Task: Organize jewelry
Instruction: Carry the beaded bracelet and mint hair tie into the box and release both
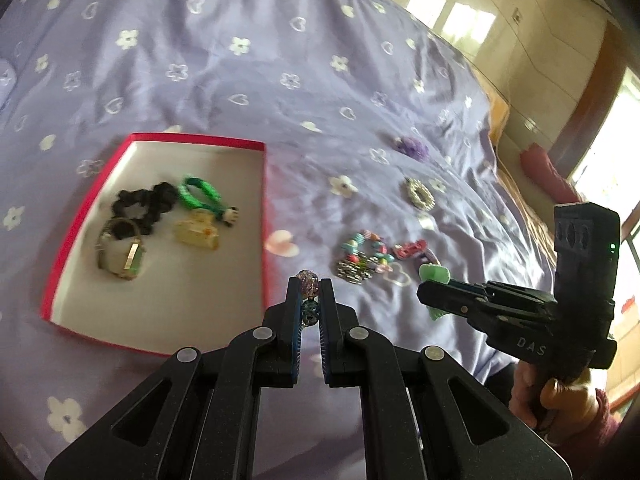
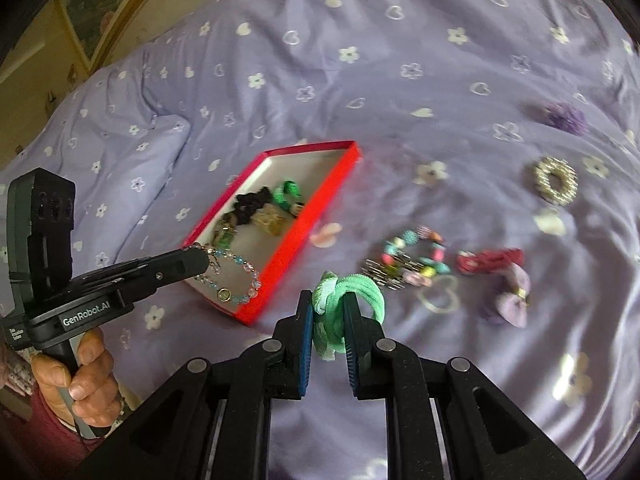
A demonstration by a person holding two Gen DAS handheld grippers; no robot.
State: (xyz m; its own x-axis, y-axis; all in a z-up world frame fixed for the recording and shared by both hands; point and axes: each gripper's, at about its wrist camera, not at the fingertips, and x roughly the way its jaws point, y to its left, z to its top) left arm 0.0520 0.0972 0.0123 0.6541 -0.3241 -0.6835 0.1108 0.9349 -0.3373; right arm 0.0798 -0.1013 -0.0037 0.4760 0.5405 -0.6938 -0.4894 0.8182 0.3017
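Two grippers work over a lilac bedspread: the left gripper is clamped on one beaded bracelet, held above the near corner of the single red box, and the right gripper is clamped on one mint-green hair tie. The box, at left, holds four pieces: a black scrunchie, a green band, a yellow clip and a watch. To the right on the bedspread lie one silver ring-shaped tie, one purple scrunchie, and a near cluster of colourful pieces too blurred to count.
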